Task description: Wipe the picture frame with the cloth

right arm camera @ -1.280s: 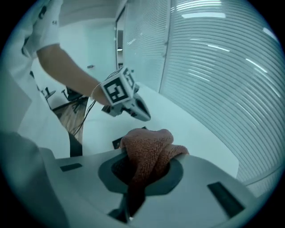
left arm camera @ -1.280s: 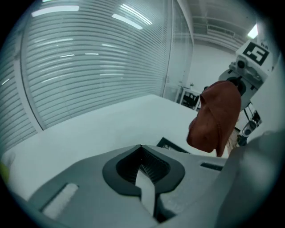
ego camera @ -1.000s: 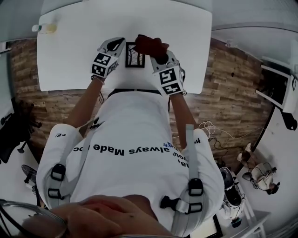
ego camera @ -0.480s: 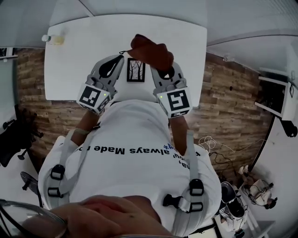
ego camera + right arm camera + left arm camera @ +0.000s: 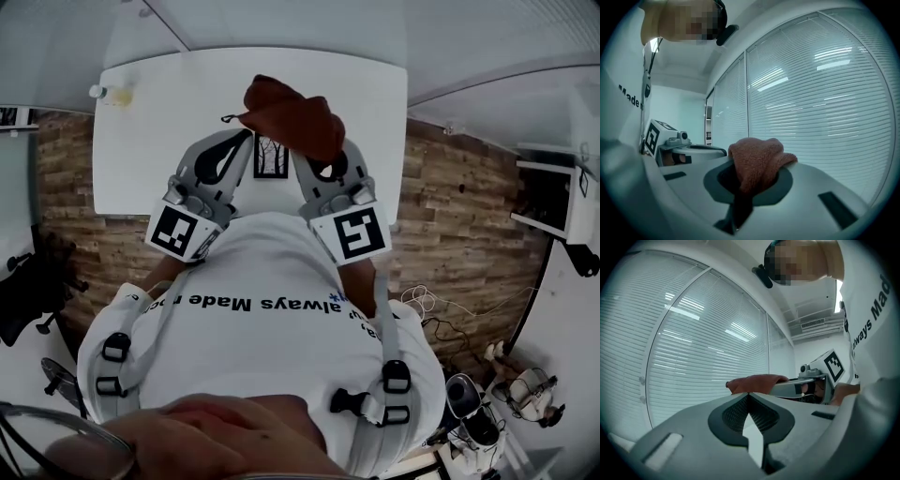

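A: Where's the frame [image 5: 271, 157]?

B: Flat on the table [image 5: 159, 112], near the person's edge, btw the two grippers in the head view. Face up, dark border, tree pic inside.

A: Which way does it run?

B: Portrait. The long axis goes near-to-far, straight away from the person, w/ the short sides parallel to the table edge. Which end is the pic's top is too small to tell.

A: Jaws?

B: On the right gripper [image 5: 749, 173] they're clamped on the cloth [image 5: 286, 117]. A wad bulges out past the tips and the rest runs back into the hollow btw the jaws. On the left gripper [image 5: 749, 397] they're together at the tips w/ nothing btw them. Both grippers tilt up off the table, and their views show only blinds [image 5: 825, 103], no frame.

A: So no wiping yet?

B: Prob not. The cloth hangs above the frame's far end, not touching afaict.

A: How to do it well?

B: IMO tip the right gripper down so the wad, not the jaws, meets the face. Stroke along the long axis w/ light pressure. The frame sits loose on a smooth table, so it'll likely slide. The left gripper's closed tips could pin a corner or the near border. Do the border too, not just the middle.
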A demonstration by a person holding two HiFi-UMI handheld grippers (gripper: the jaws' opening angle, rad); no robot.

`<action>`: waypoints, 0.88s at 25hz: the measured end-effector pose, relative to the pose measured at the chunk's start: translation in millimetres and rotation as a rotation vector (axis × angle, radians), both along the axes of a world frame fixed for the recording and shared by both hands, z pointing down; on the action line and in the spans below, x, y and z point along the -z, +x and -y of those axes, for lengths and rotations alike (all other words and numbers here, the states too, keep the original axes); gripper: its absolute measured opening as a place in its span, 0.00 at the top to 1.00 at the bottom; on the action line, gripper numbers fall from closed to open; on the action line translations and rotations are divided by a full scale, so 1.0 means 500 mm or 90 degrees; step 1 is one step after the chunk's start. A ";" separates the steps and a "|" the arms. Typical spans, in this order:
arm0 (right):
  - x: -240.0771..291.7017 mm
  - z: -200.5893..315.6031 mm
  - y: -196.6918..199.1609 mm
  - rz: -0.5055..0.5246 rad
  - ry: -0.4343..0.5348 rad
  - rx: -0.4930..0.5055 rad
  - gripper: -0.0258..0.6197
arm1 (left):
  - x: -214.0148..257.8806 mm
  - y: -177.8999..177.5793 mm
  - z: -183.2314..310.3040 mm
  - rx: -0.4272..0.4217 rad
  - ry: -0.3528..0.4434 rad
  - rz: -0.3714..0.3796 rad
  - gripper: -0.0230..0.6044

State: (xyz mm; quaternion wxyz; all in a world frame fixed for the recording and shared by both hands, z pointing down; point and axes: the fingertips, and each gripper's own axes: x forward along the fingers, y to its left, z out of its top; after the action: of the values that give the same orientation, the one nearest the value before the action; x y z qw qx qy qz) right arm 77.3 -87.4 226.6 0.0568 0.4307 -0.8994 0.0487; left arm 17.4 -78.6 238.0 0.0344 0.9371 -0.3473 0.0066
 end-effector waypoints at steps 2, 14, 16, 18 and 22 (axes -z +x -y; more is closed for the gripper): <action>0.007 0.000 -0.004 0.004 0.003 0.000 0.93 | 0.011 0.000 0.000 0.000 0.006 -0.006 0.96; 0.026 0.006 -0.009 0.012 0.007 0.003 0.93 | 0.035 -0.005 0.015 0.013 0.019 -0.026 0.96; 0.027 0.006 -0.011 0.012 0.008 0.005 0.93 | 0.038 -0.006 0.016 0.012 0.025 -0.029 0.96; 0.028 0.006 -0.011 0.013 0.008 0.005 0.93 | 0.042 -0.005 0.016 0.011 0.033 -0.035 0.96; 0.031 0.008 -0.011 0.016 0.009 0.006 0.93 | 0.038 -0.005 0.015 0.011 0.024 -0.034 0.96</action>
State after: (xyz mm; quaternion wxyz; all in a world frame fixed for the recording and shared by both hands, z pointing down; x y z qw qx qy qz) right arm 71.8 -91.4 211.4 0.0427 0.4265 -0.9022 0.0474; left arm 15.0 -86.2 218.9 0.0257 0.9343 -0.3546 -0.0250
